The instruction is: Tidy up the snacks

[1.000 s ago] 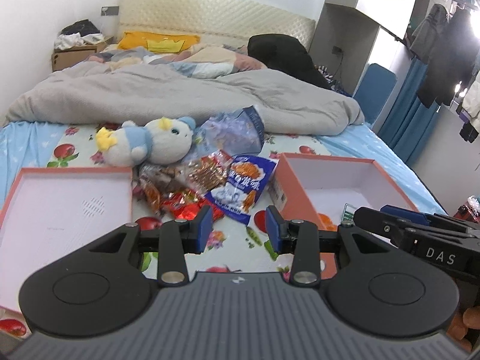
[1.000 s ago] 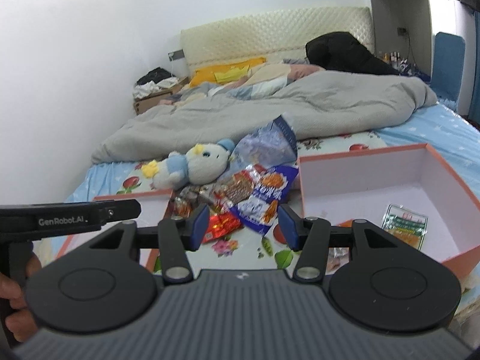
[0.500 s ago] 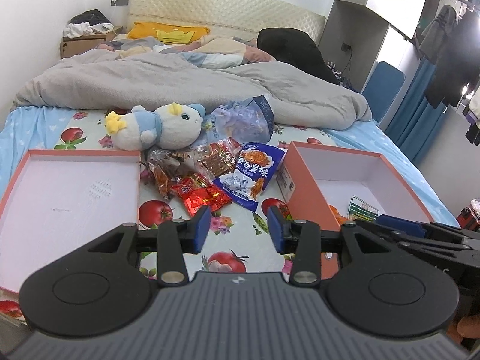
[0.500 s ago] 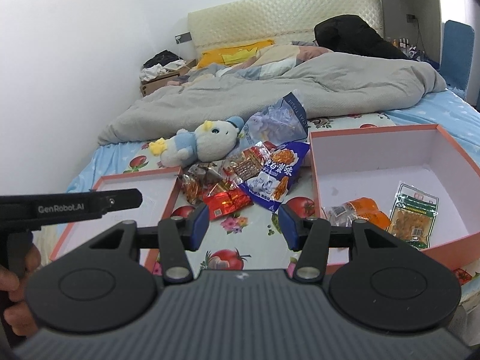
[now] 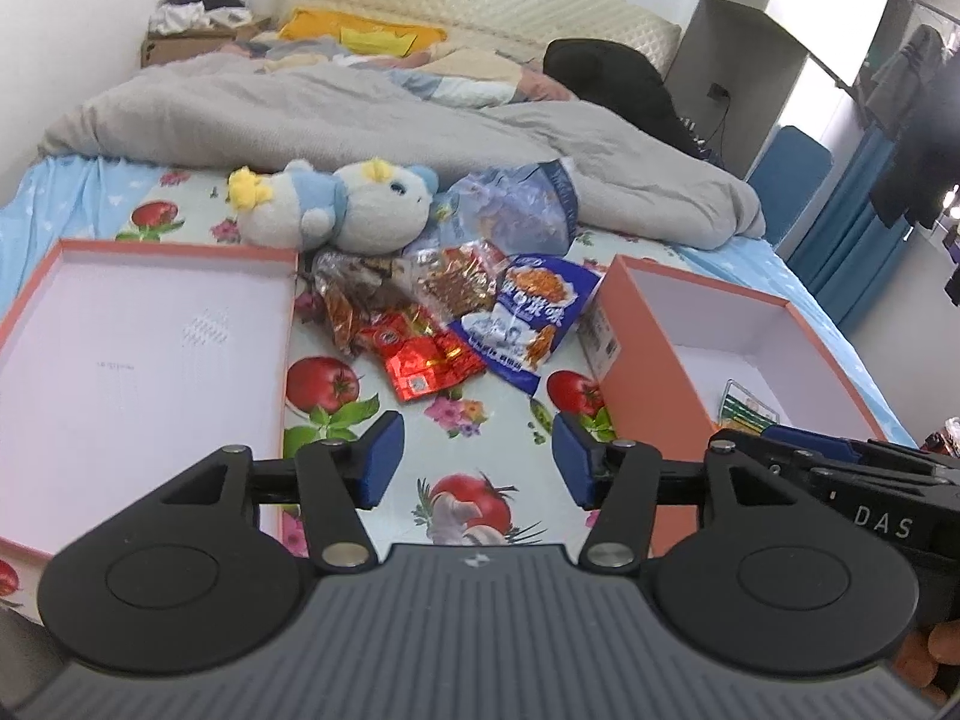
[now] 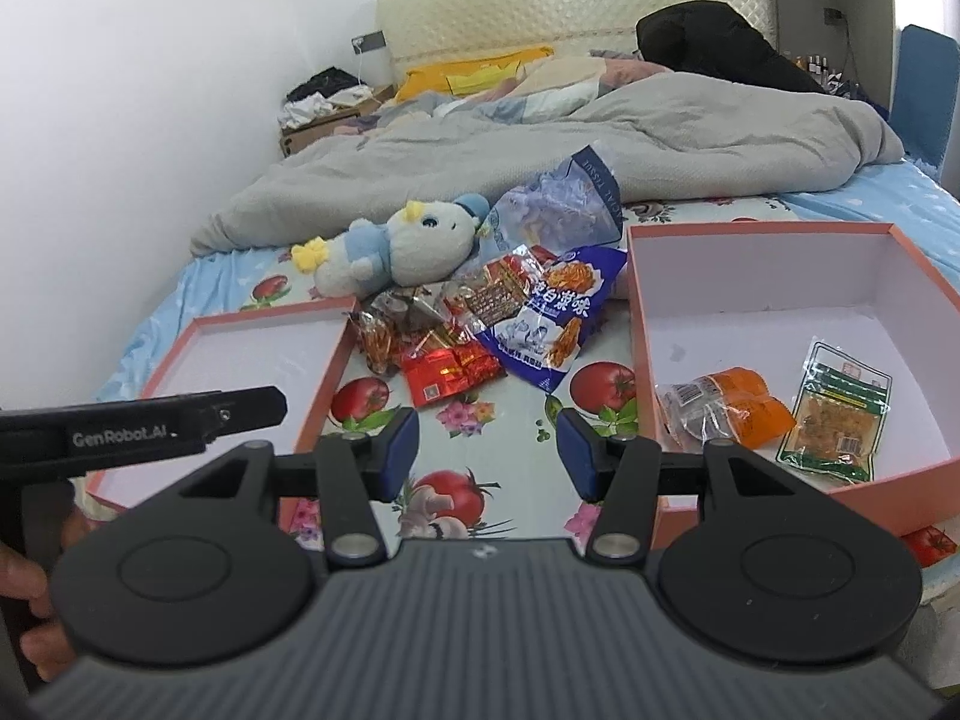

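My left gripper (image 5: 474,459) and right gripper (image 6: 487,453) gape empty; box (image 6: 780,294) holds orange pack (image 6: 741,405) and green pack (image 6: 837,414); lid (image 6: 240,360) bare.

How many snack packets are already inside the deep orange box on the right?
2. An orange packet lies near the deep orange box's front-left corner; a green-edged clear packet lies to its right. The front wall might hide more.
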### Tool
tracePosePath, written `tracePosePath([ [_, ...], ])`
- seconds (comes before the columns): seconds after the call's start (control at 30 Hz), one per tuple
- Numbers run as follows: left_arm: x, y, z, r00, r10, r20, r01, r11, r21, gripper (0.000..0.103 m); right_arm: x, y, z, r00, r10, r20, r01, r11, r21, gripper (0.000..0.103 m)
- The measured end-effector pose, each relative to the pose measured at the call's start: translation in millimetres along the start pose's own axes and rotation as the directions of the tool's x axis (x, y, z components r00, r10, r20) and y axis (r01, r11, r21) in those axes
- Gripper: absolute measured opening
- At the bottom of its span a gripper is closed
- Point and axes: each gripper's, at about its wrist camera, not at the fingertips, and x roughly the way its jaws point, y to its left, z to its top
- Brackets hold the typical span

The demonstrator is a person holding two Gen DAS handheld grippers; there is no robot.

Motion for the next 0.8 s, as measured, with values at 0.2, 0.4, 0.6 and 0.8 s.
tracePosePath([
  [0.2,22.8,12.8,0.4,1.000,0.007,-0.001,-0.007,1.000,-0.011,0.065,20.7,0.0,7.9,1.000,-0.004,-0.003,0.004,1.000,-0.022,0.053],
  [0.4,52.5,23.8,3.1,0.999,0.011,-0.032,-0.011,1.000,0.002,0.065,45.9,-4.0,17.2,1.000,-0.003,-0.012,0.003,1.000,0.005,0.053],
  [0.6,89.6,17.4,5.3,0.998,0.011,-0.068,-0.004,0.995,0.099,0.065,76.8,-8.7,27.2,0.999,-0.004,-0.032,0.004,1.000,0.018,0.053],
  [0.8,130.2,12.6,9.9,0.996,-0.003,-0.094,0.022,0.979,0.204,0.065,111.6,-17.5,37.4,0.999,-0.012,-0.050,0.014,0.999,0.041,0.053],
])
